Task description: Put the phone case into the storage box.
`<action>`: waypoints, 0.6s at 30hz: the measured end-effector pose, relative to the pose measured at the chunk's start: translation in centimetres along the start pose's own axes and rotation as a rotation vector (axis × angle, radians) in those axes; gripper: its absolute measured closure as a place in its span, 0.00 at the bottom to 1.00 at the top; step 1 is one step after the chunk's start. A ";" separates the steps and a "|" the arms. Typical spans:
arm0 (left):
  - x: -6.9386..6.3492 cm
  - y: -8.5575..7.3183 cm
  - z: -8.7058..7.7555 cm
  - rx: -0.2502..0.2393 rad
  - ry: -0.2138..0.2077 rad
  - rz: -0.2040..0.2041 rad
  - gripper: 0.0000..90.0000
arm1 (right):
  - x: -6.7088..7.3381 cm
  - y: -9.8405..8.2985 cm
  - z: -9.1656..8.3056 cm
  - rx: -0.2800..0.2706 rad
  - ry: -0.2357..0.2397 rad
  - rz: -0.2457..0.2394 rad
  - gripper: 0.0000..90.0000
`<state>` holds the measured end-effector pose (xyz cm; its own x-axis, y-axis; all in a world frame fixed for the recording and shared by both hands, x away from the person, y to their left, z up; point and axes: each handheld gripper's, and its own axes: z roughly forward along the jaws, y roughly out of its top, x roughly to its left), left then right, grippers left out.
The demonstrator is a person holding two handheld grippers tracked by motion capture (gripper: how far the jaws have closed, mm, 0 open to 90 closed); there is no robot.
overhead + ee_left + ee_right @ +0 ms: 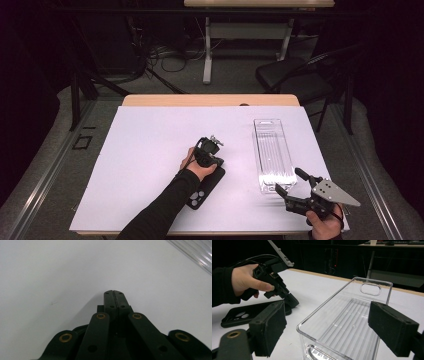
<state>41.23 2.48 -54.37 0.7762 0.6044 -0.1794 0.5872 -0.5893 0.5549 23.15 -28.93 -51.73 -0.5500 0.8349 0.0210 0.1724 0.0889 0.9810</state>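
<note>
The work in hand looked like getting the phone case [207, 187] into the clear bin [272, 152]. Taking the bin as landmark: the case lay flat on the white sheet [145, 150] to the bin's left, near but apart from it, its camera cut-outs toward the person. In the right gripper view the case [244, 313] showed as a thin black shell, hollow side down as far as could be told.

The left gripper [210, 150] hovered over the far end of the case, left of the bin, with its jaws pressed together and nothing between them; in its own view the closed tips [115, 300] pointed at bare sheet. Whether the tips touched the case could not be told. The right gripper [290, 184] stood at the bin's near end, jaws spread wide and empty, one pad on each side of that end without pressing the walls.

The case would probably be light, fairly stiff yet bendable, and smooth, so it might slide on the sheet when nudged. Being flat, it offered little to pinch from above; the best hold would likely be across a raised side wall or an end lip. The bin looked rigid, light, slick and easily shoved, so steadying its end wall seemed wise.
</note>
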 end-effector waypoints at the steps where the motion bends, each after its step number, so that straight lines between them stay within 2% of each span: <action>1: 0.0 0.0 -0.2 -0.003 -0.002 0.000 1.00 | 0.0 0.0 0.0 -0.001 0.000 0.000 0.16; 5: -0.1 -0.2 -1.3 -0.049 -0.015 -0.016 0.99 | -0.1 0.0 0.0 -0.003 -0.002 0.000 0.16; 10: -0.1 -0.8 -3.4 -0.126 -0.022 -0.035 0.91 | -0.2 0.0 0.0 -0.006 0.002 0.010 0.16; 16: -0.2 -1.6 -5.5 -0.201 -0.010 -0.063 0.74 | -0.1 0.1 0.0 -0.008 0.009 0.012 0.16; 18: -0.3 -1.9 -6.2 -0.218 0.012 -0.060 0.67 | -0.1 0.1 0.0 -0.005 0.011 0.001 0.16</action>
<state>38.48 6.75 -50.33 0.7377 0.6422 -0.2084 0.5678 -0.4231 0.7061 23.25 -29.01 -51.66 -0.5588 0.8289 0.0244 0.1694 0.0853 0.9819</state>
